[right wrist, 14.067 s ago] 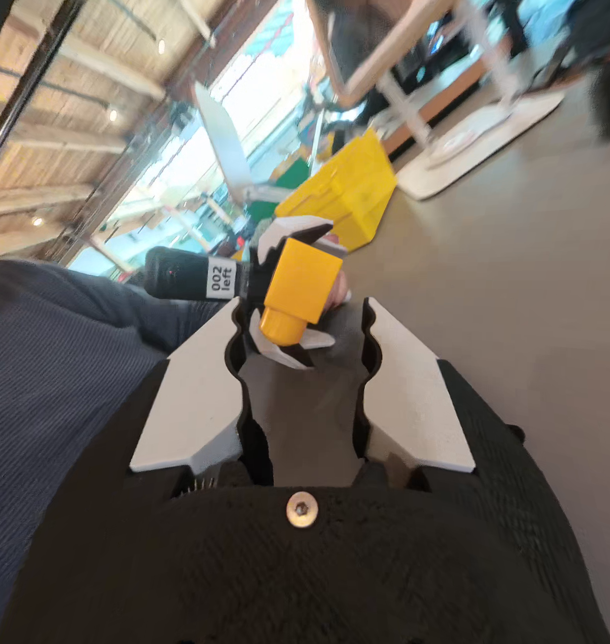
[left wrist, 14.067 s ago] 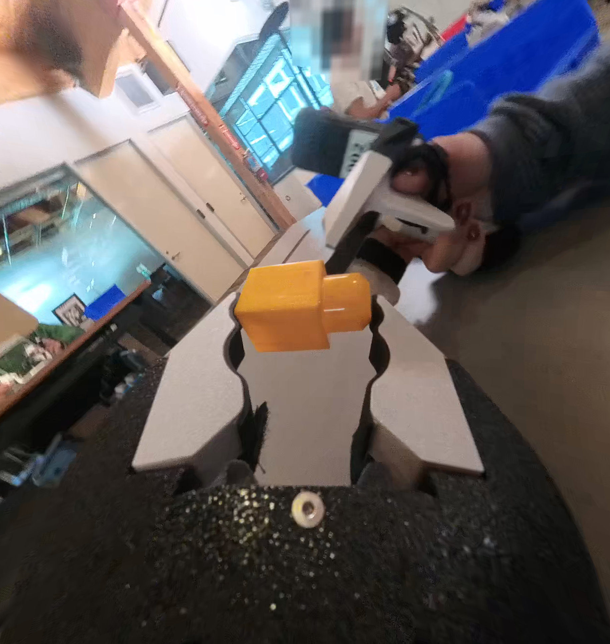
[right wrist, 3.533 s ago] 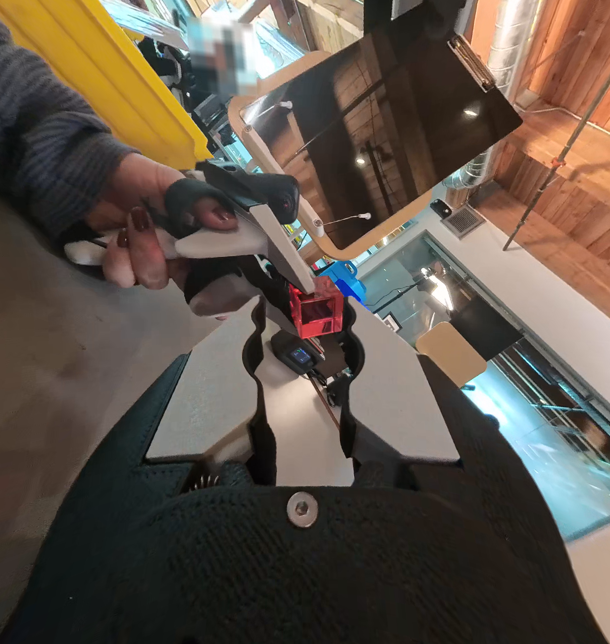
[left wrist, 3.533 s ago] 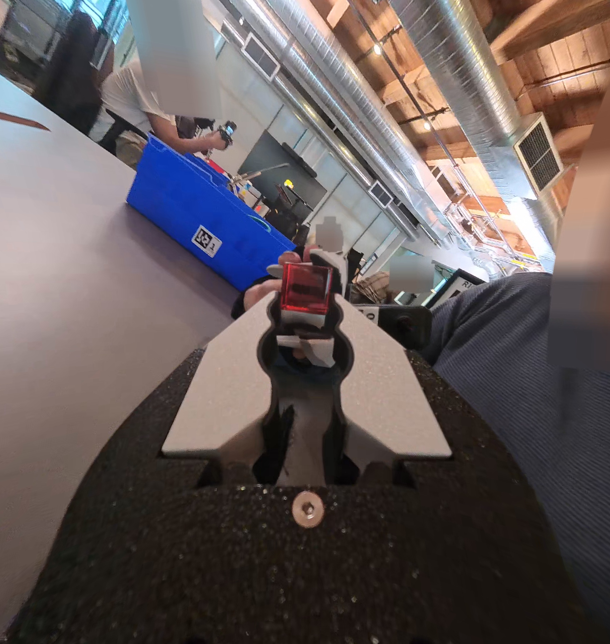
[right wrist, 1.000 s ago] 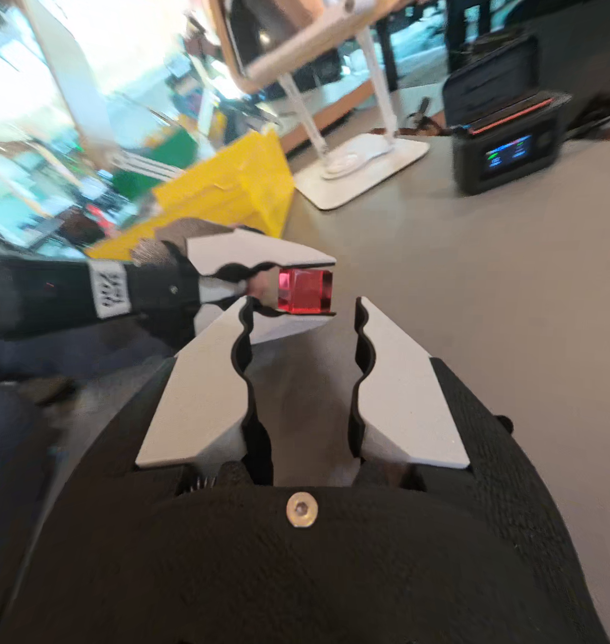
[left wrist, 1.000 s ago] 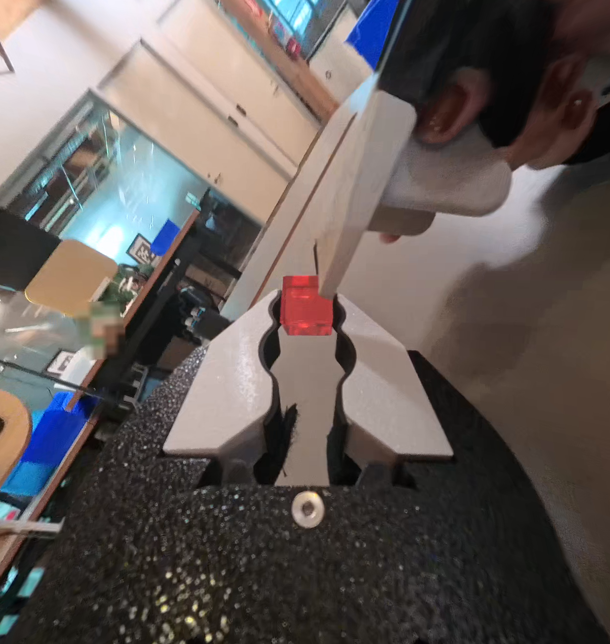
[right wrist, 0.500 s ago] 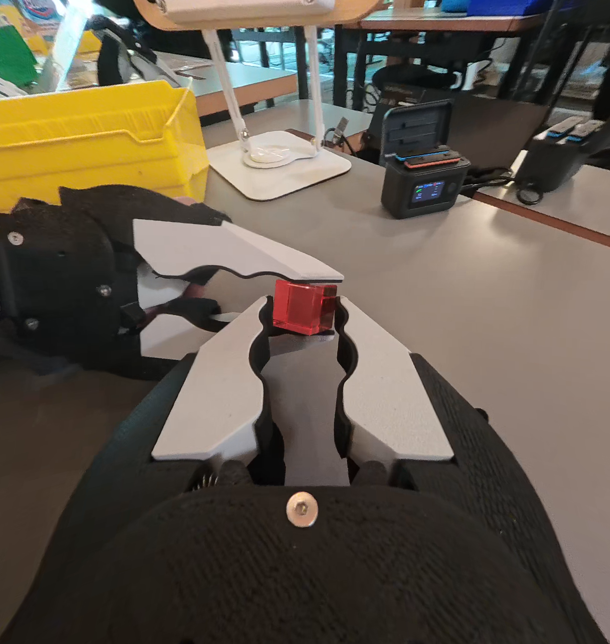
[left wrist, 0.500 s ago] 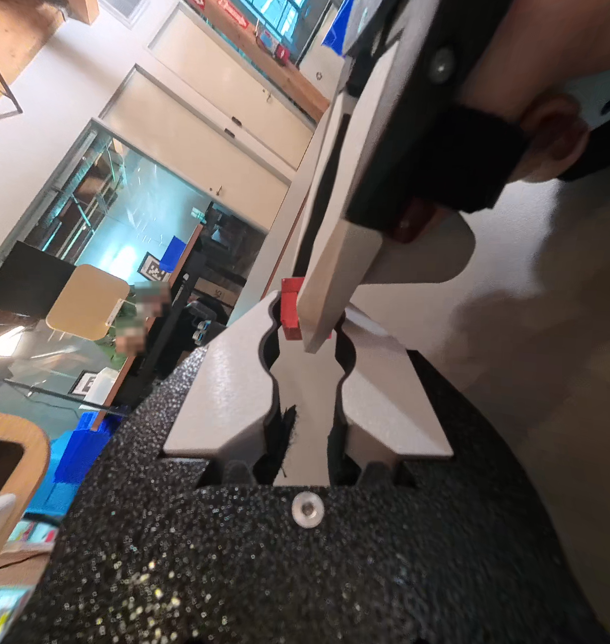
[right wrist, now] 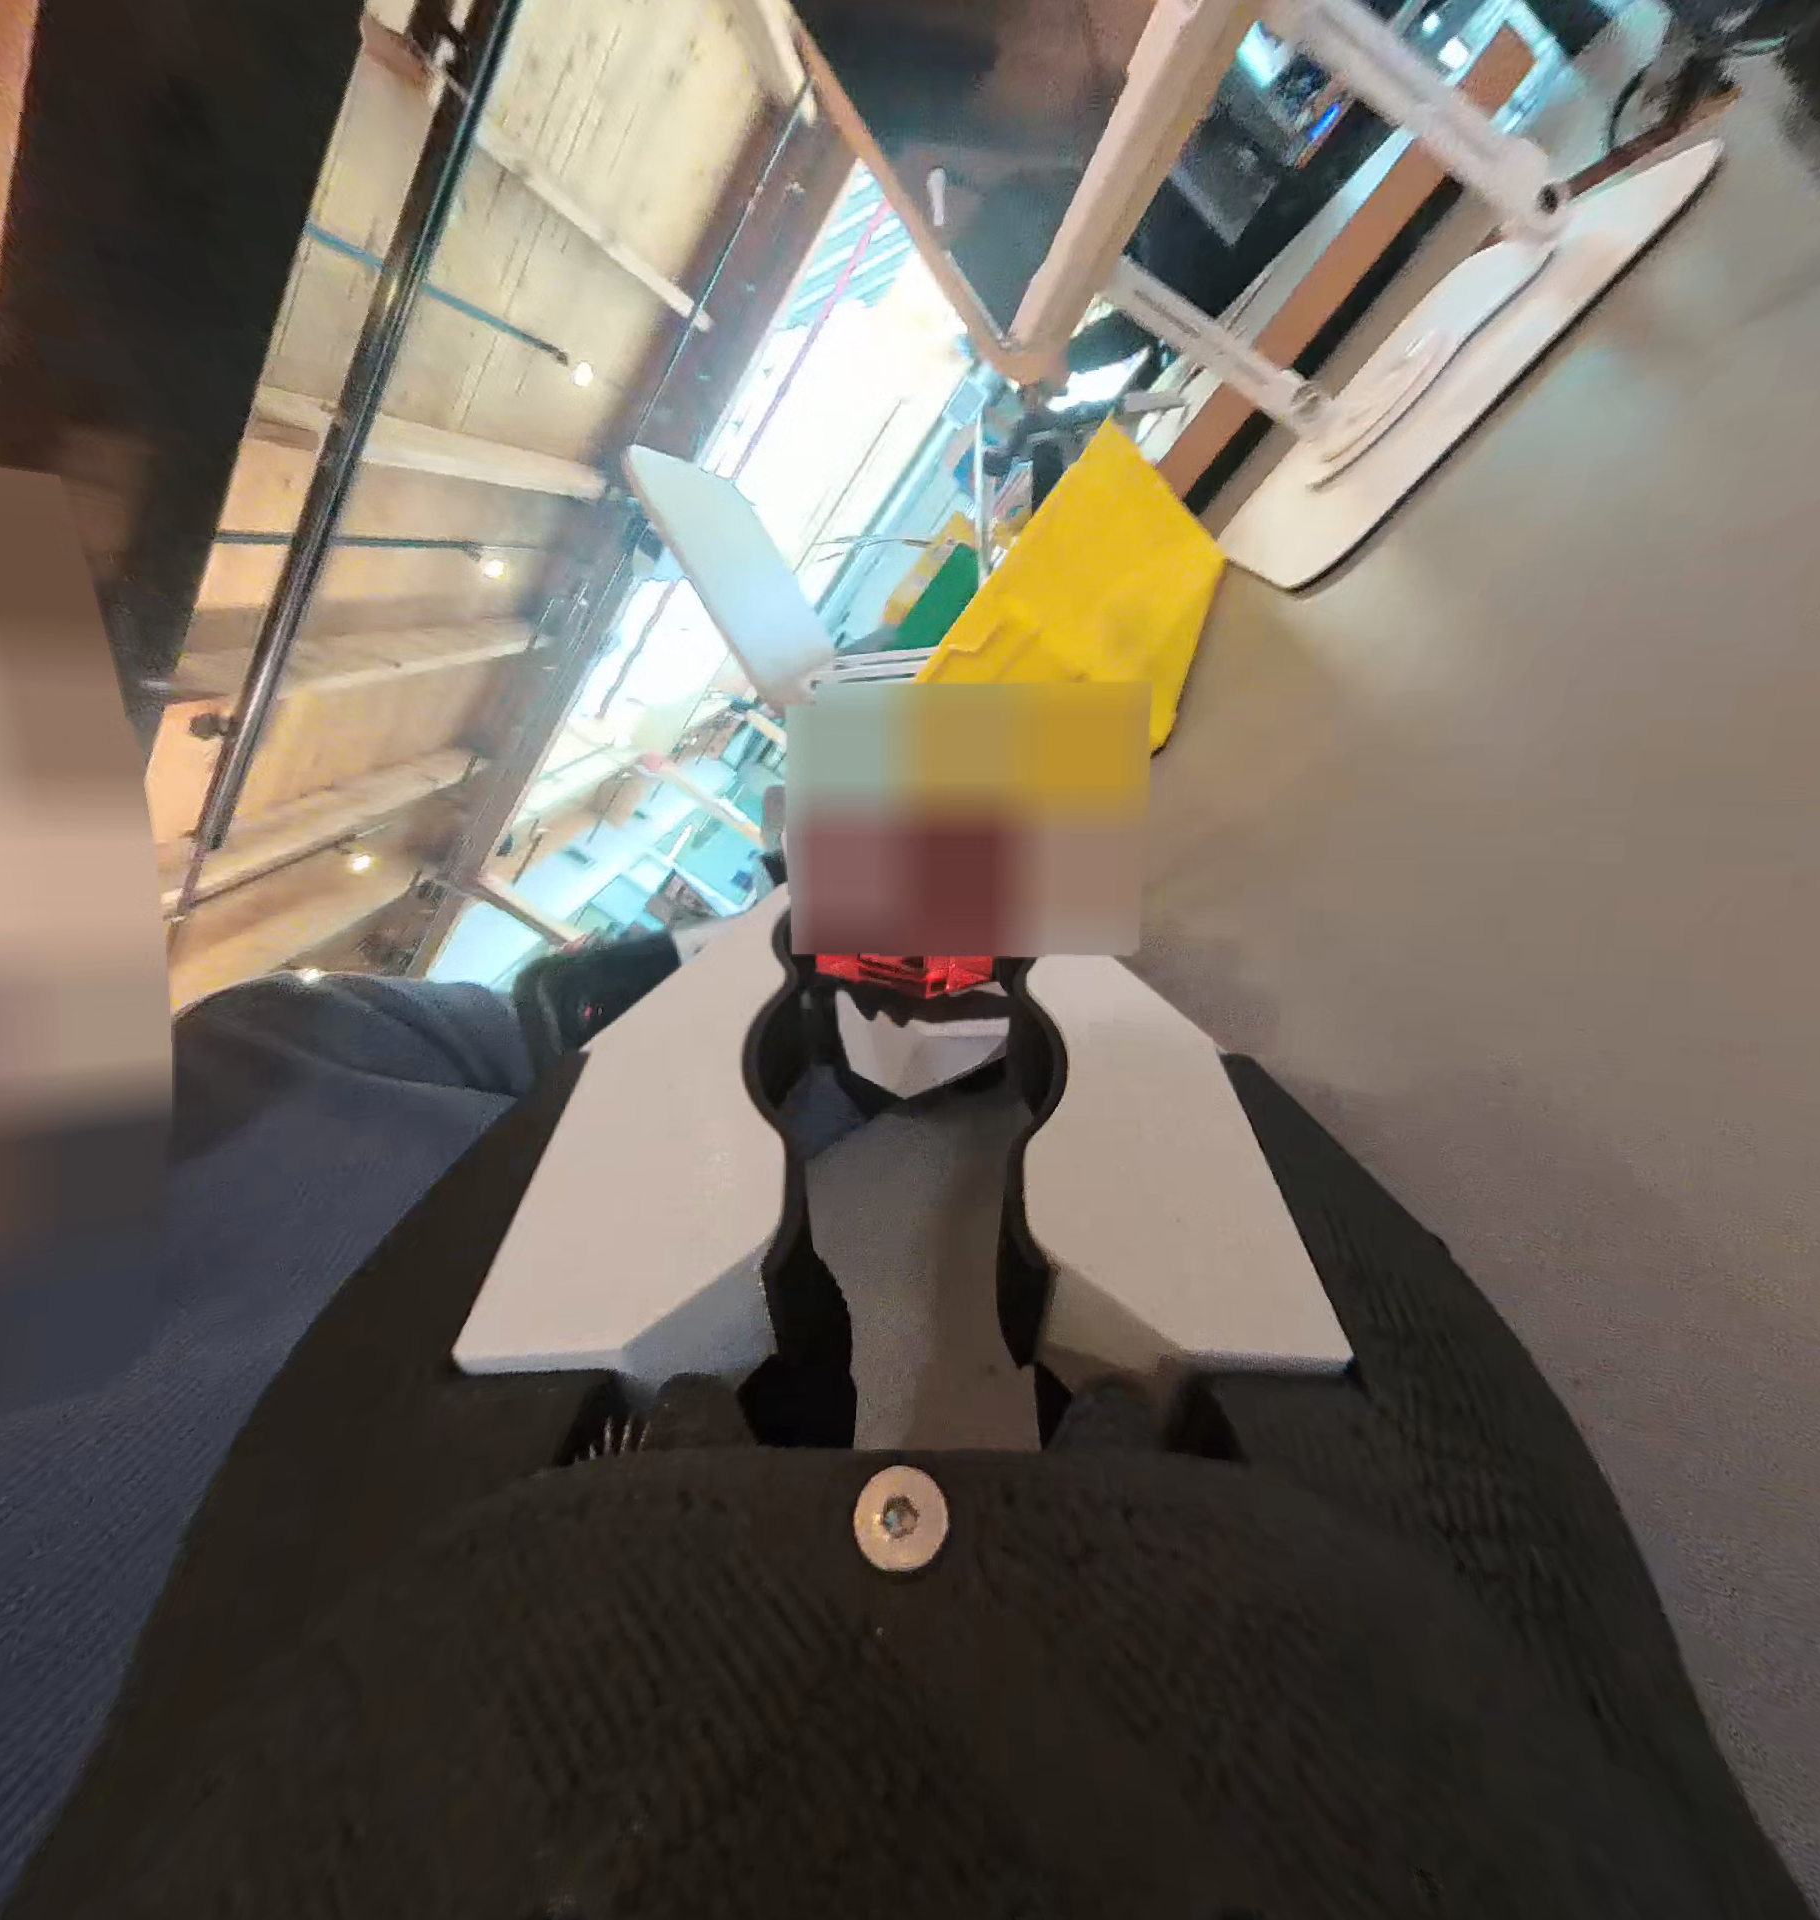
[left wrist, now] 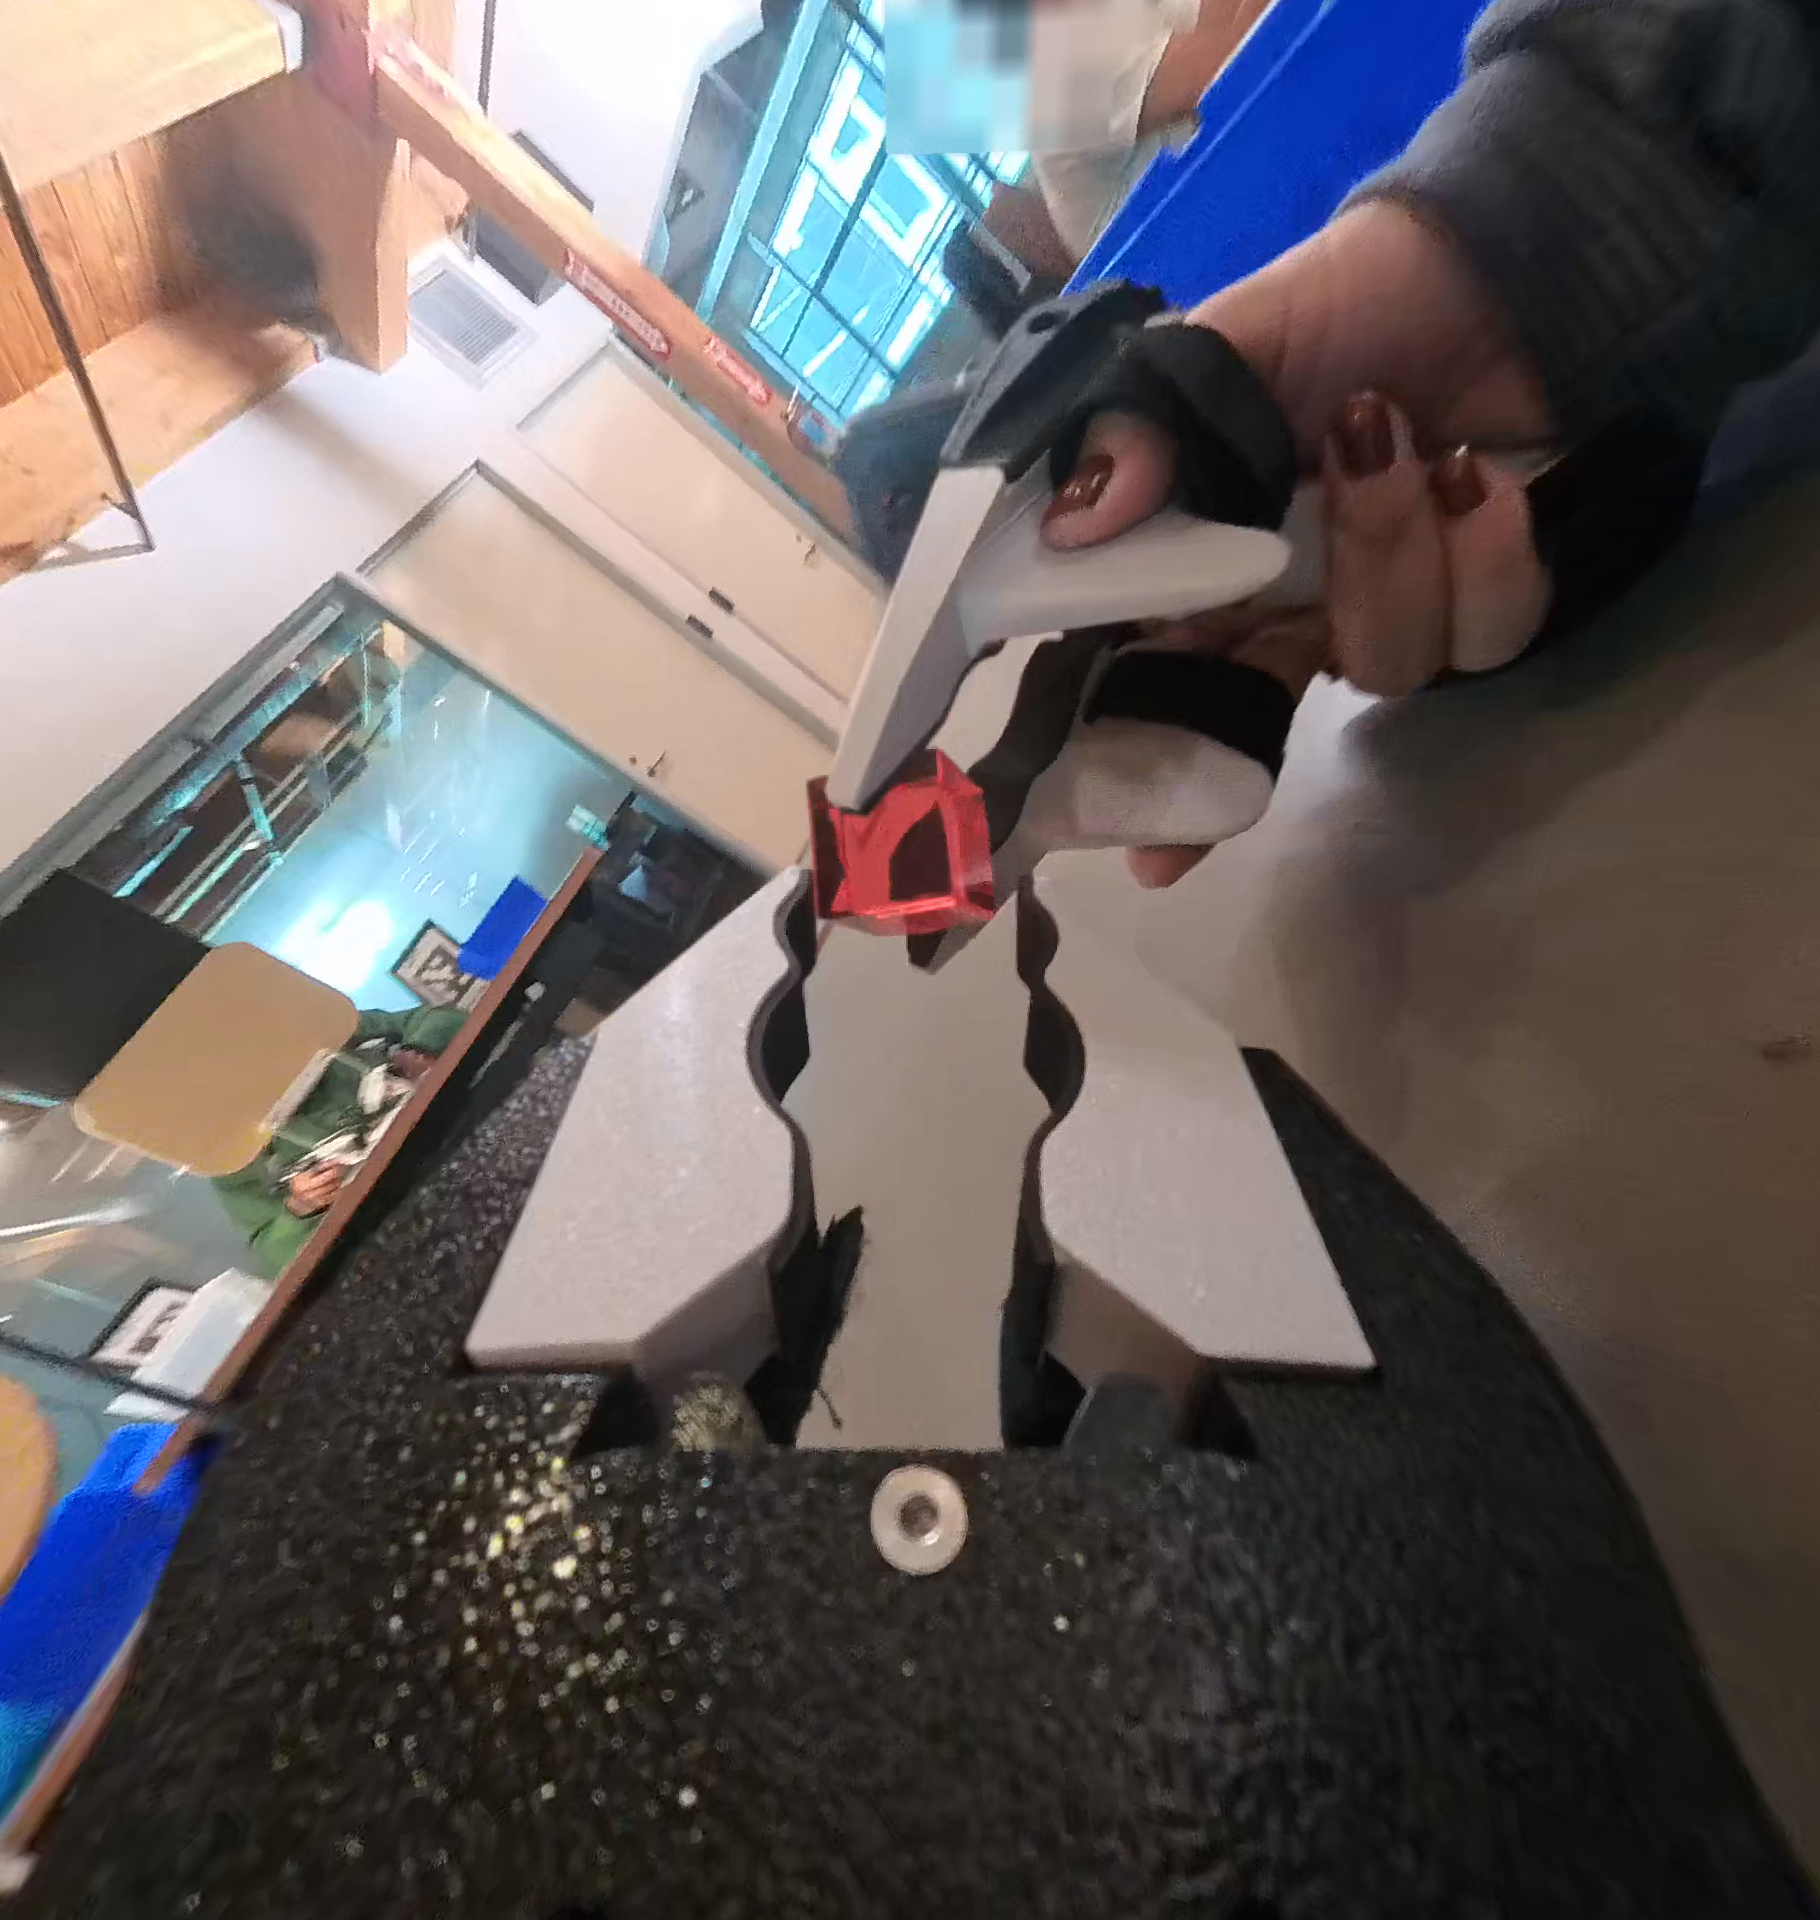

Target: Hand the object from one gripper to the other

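The red translucent cube (left wrist: 901,854) is now pinched between the fingers of the right gripper (left wrist: 890,878), while the left gripper (left wrist: 911,914) has been spread wide and is no longer touching it; half a second ago the cube was still bridged by both tools. In the right wrist view the cube (right wrist: 904,968) is seen only as a sliver at the closed-in fingertips (a mosaic patch covers the rest). The handover is judged essentially done, with only separation of the grippers above the grey table (left wrist: 1612,935) left.
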Action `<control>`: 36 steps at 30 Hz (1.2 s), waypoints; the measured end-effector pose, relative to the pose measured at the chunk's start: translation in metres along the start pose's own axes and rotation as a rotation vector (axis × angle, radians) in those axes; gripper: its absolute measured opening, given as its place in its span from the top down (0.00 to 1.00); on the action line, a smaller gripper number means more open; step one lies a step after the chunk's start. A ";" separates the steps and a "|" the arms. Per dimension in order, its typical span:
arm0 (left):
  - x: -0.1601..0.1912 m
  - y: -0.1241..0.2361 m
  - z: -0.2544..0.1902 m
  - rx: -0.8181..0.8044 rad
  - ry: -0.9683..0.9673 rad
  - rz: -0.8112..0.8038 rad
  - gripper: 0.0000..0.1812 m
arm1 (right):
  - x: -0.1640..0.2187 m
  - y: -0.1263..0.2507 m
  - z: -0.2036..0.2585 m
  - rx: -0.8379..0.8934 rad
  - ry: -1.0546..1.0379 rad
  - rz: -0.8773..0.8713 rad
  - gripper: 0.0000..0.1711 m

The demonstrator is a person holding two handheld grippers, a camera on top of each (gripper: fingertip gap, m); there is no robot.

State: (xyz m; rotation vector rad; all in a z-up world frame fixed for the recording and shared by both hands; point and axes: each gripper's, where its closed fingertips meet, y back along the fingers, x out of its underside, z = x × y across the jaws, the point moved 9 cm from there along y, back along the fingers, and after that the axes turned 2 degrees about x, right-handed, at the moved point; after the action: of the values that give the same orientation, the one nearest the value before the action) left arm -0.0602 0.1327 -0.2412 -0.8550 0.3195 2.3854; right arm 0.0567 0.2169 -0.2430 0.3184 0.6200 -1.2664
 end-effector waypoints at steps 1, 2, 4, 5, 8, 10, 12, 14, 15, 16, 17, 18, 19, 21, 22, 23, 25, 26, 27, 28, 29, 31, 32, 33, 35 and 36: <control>-0.001 0.001 0.000 0.022 0.025 -0.027 0.79 | 0.002 -0.001 0.001 -0.012 0.006 0.027 0.81; -0.002 0.002 0.000 0.039 0.044 -0.053 0.79 | 0.003 -0.002 0.002 -0.021 0.017 0.053 0.81; -0.005 0.005 -0.001 0.061 0.054 -0.103 0.83 | 0.006 -0.004 0.005 -0.037 0.038 0.096 0.81; -0.007 0.006 -0.001 0.063 0.047 -0.118 0.84 | 0.007 -0.005 0.006 -0.048 0.045 0.106 0.81; -0.008 0.006 0.001 0.057 0.057 -0.103 0.85 | 0.007 -0.007 0.007 -0.056 0.066 0.092 0.81; -0.004 0.004 0.006 0.035 0.108 -0.057 0.85 | 0.004 -0.005 0.005 -0.007 0.089 0.036 0.81; 0.003 0.004 0.014 0.019 0.205 -0.037 0.85 | -0.003 0.000 0.002 0.071 0.131 -0.051 0.77; 0.007 0.007 0.024 0.015 0.340 -0.069 0.85 | -0.009 0.007 0.001 0.164 0.216 -0.136 0.73; 0.008 0.010 0.028 0.011 0.402 -0.108 0.85 | -0.012 0.011 0.002 0.209 0.278 -0.176 0.72; 0.009 0.012 0.032 0.012 0.456 -0.147 0.85 | -0.014 0.013 0.004 0.248 0.348 -0.208 0.70; 0.010 0.014 0.034 0.021 0.508 -0.178 0.85 | -0.015 0.014 0.007 0.286 0.430 -0.231 0.69; 0.011 0.016 0.037 0.038 0.559 -0.208 0.85 | -0.016 0.014 0.010 0.327 0.525 -0.244 0.67; 0.012 0.016 0.038 0.059 0.612 -0.241 0.85 | -0.014 0.014 0.013 0.373 0.635 -0.247 0.65; 0.012 0.017 0.040 0.121 0.733 -0.315 0.85 | -0.009 0.010 0.023 0.454 0.903 -0.245 0.61; 0.012 0.018 0.041 0.151 0.797 -0.354 0.85 | -0.004 0.008 0.028 0.490 1.062 -0.246 0.59; 0.012 0.018 0.043 0.177 0.857 -0.393 0.85 | 0.002 0.006 0.032 0.531 1.228 -0.242 0.59; 0.013 0.021 0.046 0.204 0.954 -0.460 0.85 | 0.014 -0.001 0.036 0.616 1.533 -0.199 0.60; 0.013 0.022 0.047 0.211 0.989 -0.488 0.86 | 0.020 -0.006 0.038 0.658 1.657 -0.161 0.60; 0.014 0.023 0.047 0.227 1.018 -0.505 0.85 | 0.024 -0.012 0.041 0.705 1.768 -0.137 0.60; 0.014 0.022 0.047 0.254 1.041 -0.514 0.86 | 0.029 -0.016 0.044 0.735 1.871 -0.128 0.60; 0.014 0.021 0.046 0.287 1.058 -0.518 0.86 | 0.034 -0.020 0.047 0.746 1.960 -0.123 0.60; 0.012 0.017 0.042 0.369 1.080 -0.508 0.86 | 0.041 -0.026 0.052 0.746 2.064 -0.115 0.59; 0.011 0.015 0.040 0.413 1.085 -0.501 0.85 | 0.043 -0.028 0.054 0.733 2.090 -0.106 0.59; 0.009 0.013 0.037 0.452 1.087 -0.496 0.86 | 0.046 -0.030 0.054 0.724 2.110 -0.092 0.59; 0.006 0.011 0.033 0.521 1.098 -0.497 0.86 | 0.048 -0.032 0.053 0.726 2.140 -0.063 0.60; 0.005 0.011 0.032 0.540 1.107 -0.499 0.86 | 0.049 -0.033 0.053 0.726 2.152 -0.057 0.61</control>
State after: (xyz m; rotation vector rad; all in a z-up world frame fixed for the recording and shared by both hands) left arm -0.0860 0.1393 -0.2193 -1.6457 0.9700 1.0909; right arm 0.0469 0.1398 -0.2265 2.3940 1.8625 -0.6783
